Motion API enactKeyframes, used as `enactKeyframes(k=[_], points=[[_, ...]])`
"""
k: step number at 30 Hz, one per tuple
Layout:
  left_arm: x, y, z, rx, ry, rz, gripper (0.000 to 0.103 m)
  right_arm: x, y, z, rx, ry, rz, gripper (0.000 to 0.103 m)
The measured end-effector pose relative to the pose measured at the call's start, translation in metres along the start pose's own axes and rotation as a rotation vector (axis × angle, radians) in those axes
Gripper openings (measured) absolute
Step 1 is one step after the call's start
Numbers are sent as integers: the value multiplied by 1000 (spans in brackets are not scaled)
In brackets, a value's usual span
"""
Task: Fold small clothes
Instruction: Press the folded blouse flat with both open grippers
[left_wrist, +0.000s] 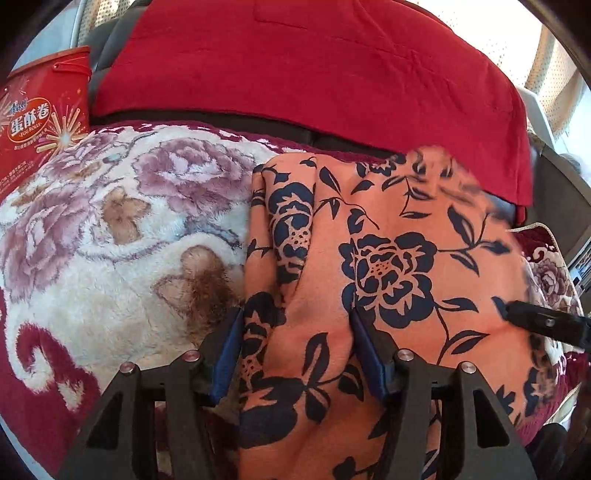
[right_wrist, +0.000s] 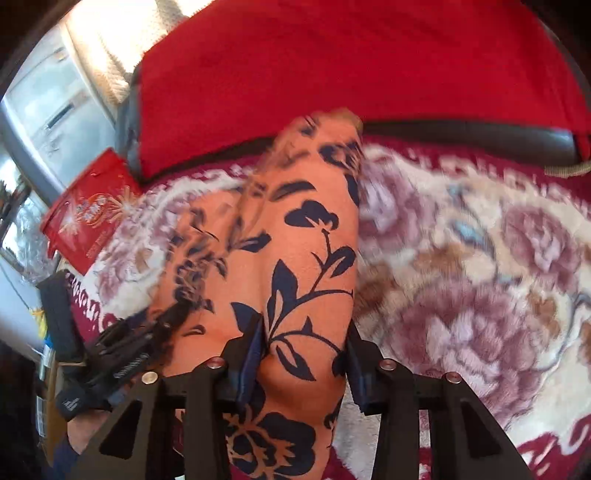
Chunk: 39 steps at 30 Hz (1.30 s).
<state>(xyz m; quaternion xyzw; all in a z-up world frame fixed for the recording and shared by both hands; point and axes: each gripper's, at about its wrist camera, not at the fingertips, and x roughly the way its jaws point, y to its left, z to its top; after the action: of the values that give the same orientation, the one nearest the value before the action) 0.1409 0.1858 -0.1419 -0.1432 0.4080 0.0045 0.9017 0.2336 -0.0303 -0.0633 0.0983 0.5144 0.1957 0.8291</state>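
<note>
While both hand-held grippers (left (left_wrist: 297, 325), right (right_wrist: 304, 339)) straddle the orange floral garment (left_wrist: 388, 229) unclamped, a red box (left_wrist: 40, 110) reads "EGG ROLLS".

Right wrist view was pretty smeared: the far end of the orange floral garment (right_wrist: 295, 229) was a blur, and so was the plush rose blanket (right_wrist: 480, 258) around it. The red snack box (right_wrist: 86, 218) had lettering too smeared to read. The left gripper (right_wrist: 122, 354) was cut off at the frame's side there. In the left wrist view, the garment's near end ran off the bottom edge, and only a tip of the right gripper (left_wrist: 543, 321) poked in.
</note>
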Motion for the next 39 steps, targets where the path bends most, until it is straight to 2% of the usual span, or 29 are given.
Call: enactKeyframes(k=[1,2,5,6,8,9,10,11,13,15,16,17,19,21,25,27,28,29,30,31,32,34,35,36,38,39], points=[[0,0,0,0,0,3,61,-1,-15,3,95,-5,46,69],[2,1,1,-3,1,3,61,-6,-23,6,146,-29,100,69],[3,3,2,-11,2,-2,61,-16,-29,18,202,-91,175,74],[3,3,1,-11,3,-3,61,-13,-31,26,224,-95,207,82],[4,3,2,-15,3,-4,61,7,-37,42,272,-53,250,84],[4,3,2,-16,3,-5,61,24,-39,49,286,-6,230,80],[4,4,2,-16,3,-6,61,32,-35,54,272,17,223,43],[4,5,1,-18,5,-7,61,34,-24,54,226,25,198,42],[3,7,1,-27,8,-16,61,15,8,52,66,-42,84,41],[2,7,0,-34,10,-26,61,7,23,47,-13,-78,-3,41],[3,7,1,-38,13,-31,61,12,23,46,-29,-69,-52,45],[3,7,1,-40,14,-34,61,15,16,44,-7,-53,-57,47],[3,6,1,-40,12,-28,61,11,2,38,84,-51,12,61],[3,6,0,-38,10,-30,61,1,-1,31,95,-77,30,69],[2,7,0,-50,12,-38,61,-6,6,4,58,-60,46,72],[-3,9,1,-74,2,-55,59,2,8,-7,27,-23,8,72],[-10,12,2,-95,-20,-79,58,7,5,-10,31,-18,8,71],[-24,17,3,-124,-76,-127,59,7,1,-13,44,-24,22,71],[-33,22,3,-140,-113,-152,61,8,-3,-13,59,-27,40,71],[-38,28,2,-159,-131,-154,71,9,-6,-13,73,-26,55,71],[-37,32,1,-182,-119,-153,76,10,-8,-13,78,-26,61,71],[-18,38,-2,-222,-13,-183,76,13,-14,-11,103,-21,80,73],[0,40,-6,-238,84,-196,68,12,-17,-12,115,-18,89,74],[7,41,-10,-240,116,-206,63,12,-18,-13,120,-15,98,75],[2,36,-8,-208,104,-251,40,12,-18,-13,114,-17,101,75],[-1,34,-7,-187,90,-243,38,12,-19,-13,110,-22,101,75]])
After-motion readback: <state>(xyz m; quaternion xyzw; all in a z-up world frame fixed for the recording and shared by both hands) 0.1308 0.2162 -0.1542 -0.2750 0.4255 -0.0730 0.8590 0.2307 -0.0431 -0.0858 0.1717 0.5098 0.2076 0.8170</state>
